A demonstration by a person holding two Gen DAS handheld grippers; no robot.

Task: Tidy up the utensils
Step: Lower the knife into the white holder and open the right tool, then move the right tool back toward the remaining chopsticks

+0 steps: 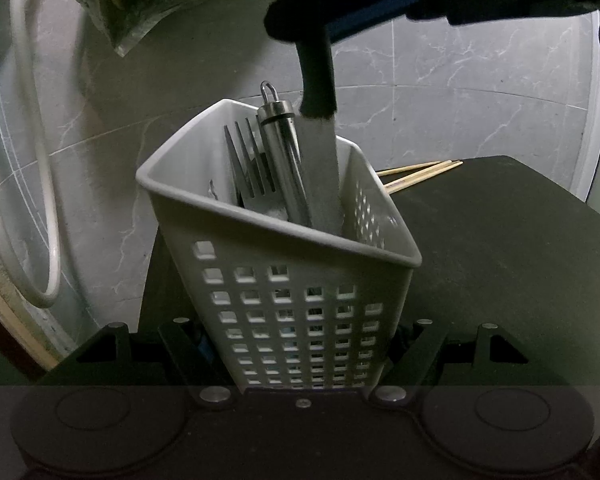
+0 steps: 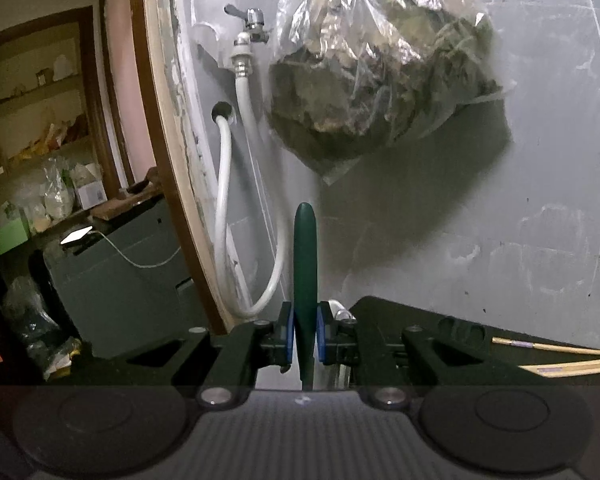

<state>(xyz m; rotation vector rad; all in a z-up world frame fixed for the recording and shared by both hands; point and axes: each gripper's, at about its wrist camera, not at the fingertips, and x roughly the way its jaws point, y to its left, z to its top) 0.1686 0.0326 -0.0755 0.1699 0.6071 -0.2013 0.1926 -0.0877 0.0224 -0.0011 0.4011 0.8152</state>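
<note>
The left gripper (image 1: 304, 344) clamps the white slotted caddy (image 1: 284, 280) from both sides, holding it upright on the dark table (image 1: 500, 260). Inside stand forks (image 1: 248, 160) and a steel tube tool (image 1: 284, 168). The right gripper (image 2: 305, 336) pinches the knife's green handle (image 2: 306, 264) between blue pads (image 2: 286, 332), jaws nearly together. From above, the knife blade (image 1: 324, 176) sits inside the caddy's right side. Chopsticks (image 1: 420, 172) lie on the table beyond, far right.
</note>
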